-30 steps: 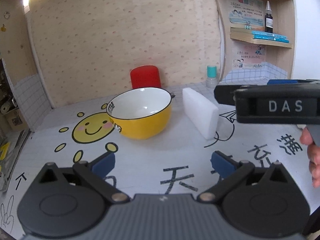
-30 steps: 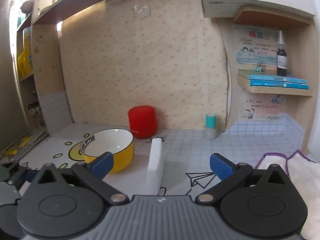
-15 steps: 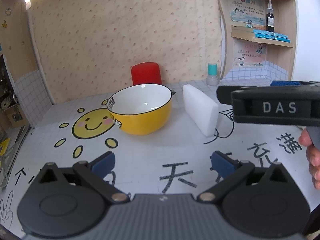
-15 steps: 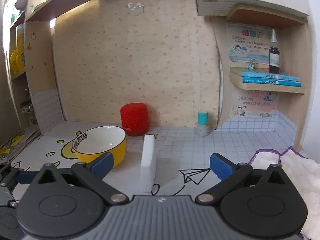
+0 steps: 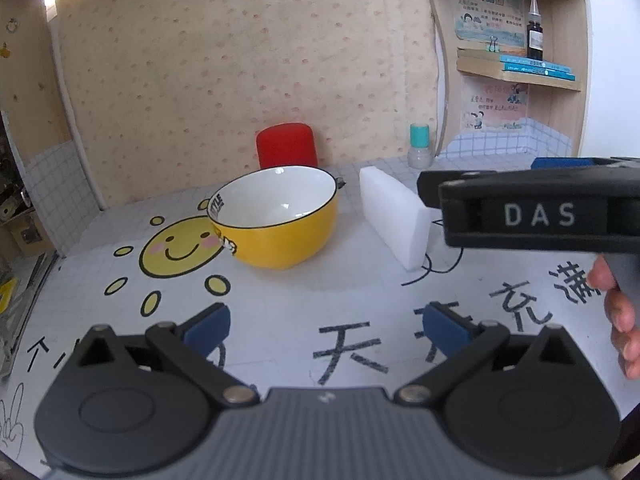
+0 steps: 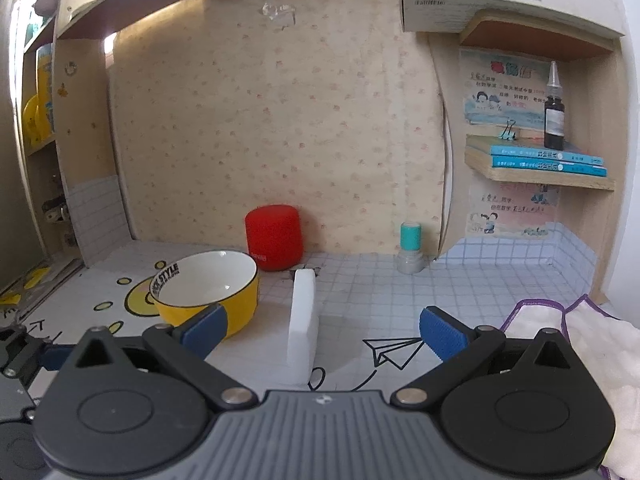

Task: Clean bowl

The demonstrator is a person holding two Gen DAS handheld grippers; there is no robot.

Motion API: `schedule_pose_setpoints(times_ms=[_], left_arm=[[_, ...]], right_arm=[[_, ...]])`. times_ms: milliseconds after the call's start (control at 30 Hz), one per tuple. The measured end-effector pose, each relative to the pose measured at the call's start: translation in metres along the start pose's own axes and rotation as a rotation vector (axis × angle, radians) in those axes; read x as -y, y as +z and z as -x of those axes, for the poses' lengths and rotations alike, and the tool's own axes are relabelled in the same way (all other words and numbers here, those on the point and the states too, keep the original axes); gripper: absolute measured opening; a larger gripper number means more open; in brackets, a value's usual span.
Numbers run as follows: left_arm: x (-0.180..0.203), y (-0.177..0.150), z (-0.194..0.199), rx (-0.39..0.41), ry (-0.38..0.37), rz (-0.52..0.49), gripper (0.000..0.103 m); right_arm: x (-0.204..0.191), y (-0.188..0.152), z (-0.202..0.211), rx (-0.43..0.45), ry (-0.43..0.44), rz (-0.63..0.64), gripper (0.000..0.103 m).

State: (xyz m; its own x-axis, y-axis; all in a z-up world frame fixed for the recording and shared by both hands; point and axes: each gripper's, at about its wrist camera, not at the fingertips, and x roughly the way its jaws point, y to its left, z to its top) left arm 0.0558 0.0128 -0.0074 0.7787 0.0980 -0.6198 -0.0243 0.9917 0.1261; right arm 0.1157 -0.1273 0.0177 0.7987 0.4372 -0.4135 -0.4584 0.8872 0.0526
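A yellow bowl [image 5: 280,220] with a white inside stands upright on the printed table mat; it also shows in the right wrist view [image 6: 208,290]. A white sponge block [image 5: 394,222] stands on its edge just right of the bowl, and it shows in the right wrist view [image 6: 303,322] too. My left gripper [image 5: 326,326] is open and empty, well short of the bowl. My right gripper [image 6: 322,330] is open and empty, with the sponge straight ahead between its fingers. The right gripper's body [image 5: 540,212] shows at the right of the left wrist view.
A red cylinder [image 6: 273,238] stands behind the bowl against the wall. A small teal-capped bottle [image 6: 411,248] stands at the back right. A white cloth [image 6: 580,344] lies at the right. A shelf [image 6: 540,168] holds books and a dark bottle.
Both grippers have drawn back and risen slightly, so the bowl and sponge look a little farther away. Both stay open. Nothing on the table has moved.
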Motion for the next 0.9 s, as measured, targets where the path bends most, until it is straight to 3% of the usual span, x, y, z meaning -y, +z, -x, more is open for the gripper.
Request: schedule_pose_setpoints(times_ms=[67, 133, 167, 900], left_arm=[[0.000, 0.000, 0.000, -0.001, 0.006, -0.003, 0.103], [0.000, -0.001, -0.001, -0.002, 0.005, -0.003, 0.103], [0.000, -0.001, -0.001, -0.004, 0.004, -0.002, 0.103], [0.002, -0.002, 0.004, 0.002, -0.005, 0.006, 0.103]], right_arm=[[0.001, 0.000, 0.000, -0.001, 0.001, 0.000, 0.103], [-0.048, -0.011, 0.023, 0.004, -0.103, -0.041, 0.103], [-0.050, -0.011, 0.023, 0.002, -0.109, -0.042, 0.103], [-0.043, -0.010, 0.019, 0.002, -0.095, -0.012, 0.103]])
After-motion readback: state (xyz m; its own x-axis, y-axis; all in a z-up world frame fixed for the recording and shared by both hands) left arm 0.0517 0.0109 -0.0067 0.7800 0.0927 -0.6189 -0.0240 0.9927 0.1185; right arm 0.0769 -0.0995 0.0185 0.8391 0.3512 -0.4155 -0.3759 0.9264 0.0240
